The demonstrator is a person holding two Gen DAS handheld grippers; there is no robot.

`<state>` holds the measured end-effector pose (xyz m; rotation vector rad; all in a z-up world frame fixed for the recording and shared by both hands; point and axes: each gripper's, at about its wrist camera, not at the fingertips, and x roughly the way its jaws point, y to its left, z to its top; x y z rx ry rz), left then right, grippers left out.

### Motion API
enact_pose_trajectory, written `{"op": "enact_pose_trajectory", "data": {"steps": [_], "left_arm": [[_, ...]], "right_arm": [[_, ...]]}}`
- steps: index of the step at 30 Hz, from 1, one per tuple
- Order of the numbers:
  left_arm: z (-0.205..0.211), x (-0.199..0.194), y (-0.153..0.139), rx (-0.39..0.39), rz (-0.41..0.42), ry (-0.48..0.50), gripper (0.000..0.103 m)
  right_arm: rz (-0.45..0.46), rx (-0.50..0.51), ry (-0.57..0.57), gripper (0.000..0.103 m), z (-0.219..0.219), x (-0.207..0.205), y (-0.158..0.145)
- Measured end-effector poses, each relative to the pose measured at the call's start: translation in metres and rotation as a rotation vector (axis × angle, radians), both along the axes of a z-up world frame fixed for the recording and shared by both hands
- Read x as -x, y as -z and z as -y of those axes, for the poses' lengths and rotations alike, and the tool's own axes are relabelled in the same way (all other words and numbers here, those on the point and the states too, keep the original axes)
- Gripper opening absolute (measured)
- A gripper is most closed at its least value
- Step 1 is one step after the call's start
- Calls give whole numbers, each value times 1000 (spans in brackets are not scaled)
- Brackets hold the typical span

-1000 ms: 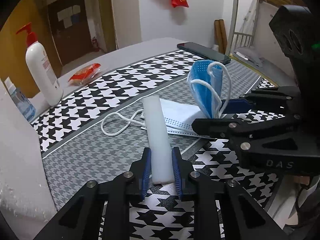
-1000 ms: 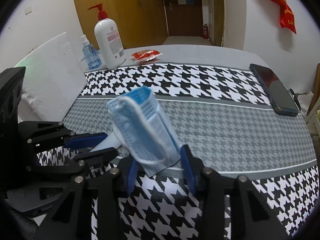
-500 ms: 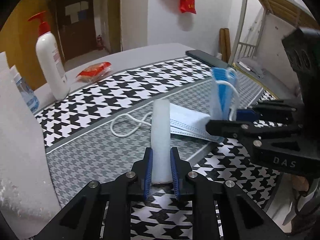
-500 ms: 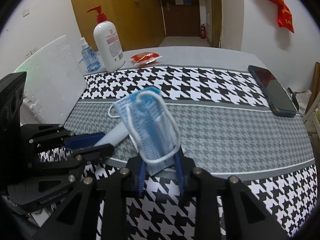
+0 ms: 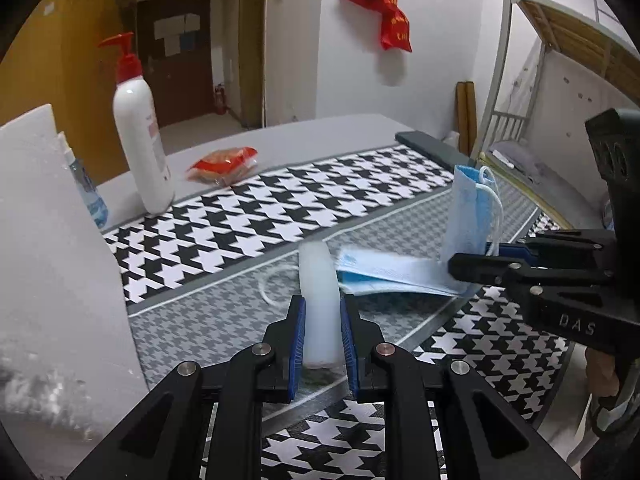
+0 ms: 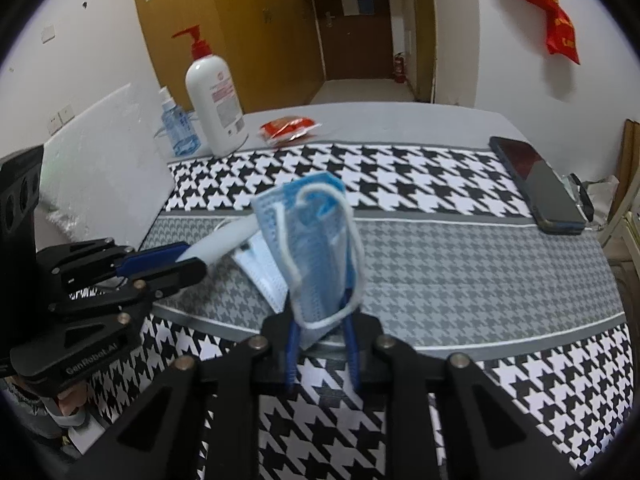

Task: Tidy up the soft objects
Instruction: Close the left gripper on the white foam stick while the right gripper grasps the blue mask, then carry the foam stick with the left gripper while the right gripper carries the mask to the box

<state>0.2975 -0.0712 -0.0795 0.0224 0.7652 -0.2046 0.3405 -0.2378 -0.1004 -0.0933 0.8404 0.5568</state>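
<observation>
The flat mask (image 5: pixel 394 274) lies on the cloth (image 5: pixel 280 216). The stick (image 5: pixel 320 300) is left of it. The folded mask (image 5: pixel 466 216) stands up on its right. The bottle (image 5: pixel 140 148) is behind it.

**Two low wrist views crossing over one patterned cloth**

Each fisheye sits just behind its own fingers, low and close above the houndstooth cloth (image 5: pixel 280 216). The left wrist view faces across toward the phone (image 5: pixel 432 146) and bunk frame; the right faces the door. Both share the pump bottle (image 6: pixel 214 108), red packet (image 6: pixel 289 128) and each other's gripper.
</observation>
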Motion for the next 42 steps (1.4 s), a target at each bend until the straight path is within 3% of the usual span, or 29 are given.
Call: {"op": "enact_pose_trajectory", "data": {"steps": [5, 17, 30, 42], "left_arm": [[-1, 7, -9, 7, 40, 5, 19], [-2, 32, -51, 2, 170, 32, 19], [-23, 77, -112, -39, 329, 13, 19], [-54, 111, -147, -70, 416, -40, 19]], "right_arm": [[14, -16, 39, 11, 7, 2, -9], [61, -94, 116, 11, 24, 17, -32], [201, -196, 124, 11, 19, 45, -89], [315, -271, 97, 11, -2, 68, -133]]}}
